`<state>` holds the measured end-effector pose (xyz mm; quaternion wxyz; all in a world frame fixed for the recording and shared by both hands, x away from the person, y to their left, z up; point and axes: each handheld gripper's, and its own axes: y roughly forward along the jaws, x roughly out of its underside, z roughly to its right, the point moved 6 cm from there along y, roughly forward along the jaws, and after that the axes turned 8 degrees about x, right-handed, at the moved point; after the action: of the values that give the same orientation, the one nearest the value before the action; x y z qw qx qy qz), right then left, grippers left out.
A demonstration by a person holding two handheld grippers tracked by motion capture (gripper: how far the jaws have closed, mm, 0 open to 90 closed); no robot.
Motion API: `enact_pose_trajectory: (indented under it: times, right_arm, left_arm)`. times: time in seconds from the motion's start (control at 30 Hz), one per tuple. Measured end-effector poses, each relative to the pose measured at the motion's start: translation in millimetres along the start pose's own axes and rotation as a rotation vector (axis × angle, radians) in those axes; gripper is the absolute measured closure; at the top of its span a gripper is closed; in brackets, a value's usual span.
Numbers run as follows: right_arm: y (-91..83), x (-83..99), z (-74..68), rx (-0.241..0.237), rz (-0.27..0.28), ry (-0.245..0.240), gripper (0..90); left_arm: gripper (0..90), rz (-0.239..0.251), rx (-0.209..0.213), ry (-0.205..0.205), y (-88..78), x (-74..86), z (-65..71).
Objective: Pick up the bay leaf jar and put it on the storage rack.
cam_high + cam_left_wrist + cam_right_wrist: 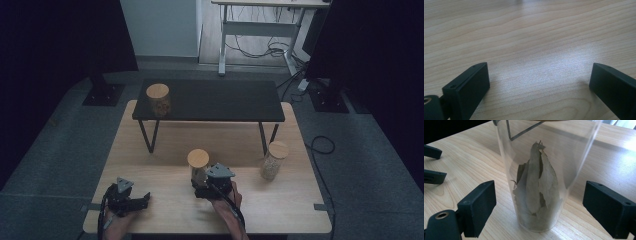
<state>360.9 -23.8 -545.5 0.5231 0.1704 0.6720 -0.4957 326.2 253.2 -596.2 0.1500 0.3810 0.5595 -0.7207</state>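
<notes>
At about seven o'clock on the wooden table [165, 140], the left gripper [142, 200] lies low over the bare wood near the front edge, held by a hand coming in from the bottom. In the left gripper view its two black jaws stand wide apart with nothing but tabletop between them.

Further back, toward eleven o'clock, a jar with a wooden lid [158, 99] stands at the left end of a low black shelf [220, 102] that spans the rear of the table on thin legs.

Near the centre, at roughly six o'clock, the right gripper [200, 181] sits just behind a tall glass jar [198, 165] with a wooden lid. In the right gripper view this jar [541, 182] stands upright on the wood between the jaws, dried leaves [537, 187] inside it. The jaws flank it at either side with a visible gap, so the pads are not pressing on the glass.

At four o'clock a third jar [274, 160], filled with pale grains, stands well apart on the right.
</notes>
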Motion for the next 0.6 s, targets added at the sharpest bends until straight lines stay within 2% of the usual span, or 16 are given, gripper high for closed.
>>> enact_pose_trajectory:
  times: [0.6]
  right_arm:
    - [12.8,-0.6,-2.7,0.004,-0.004,0.007,12.2]
  left_arm:
    - [2.5,0.000,0.000,0.000,0.0,0.0,0.0]
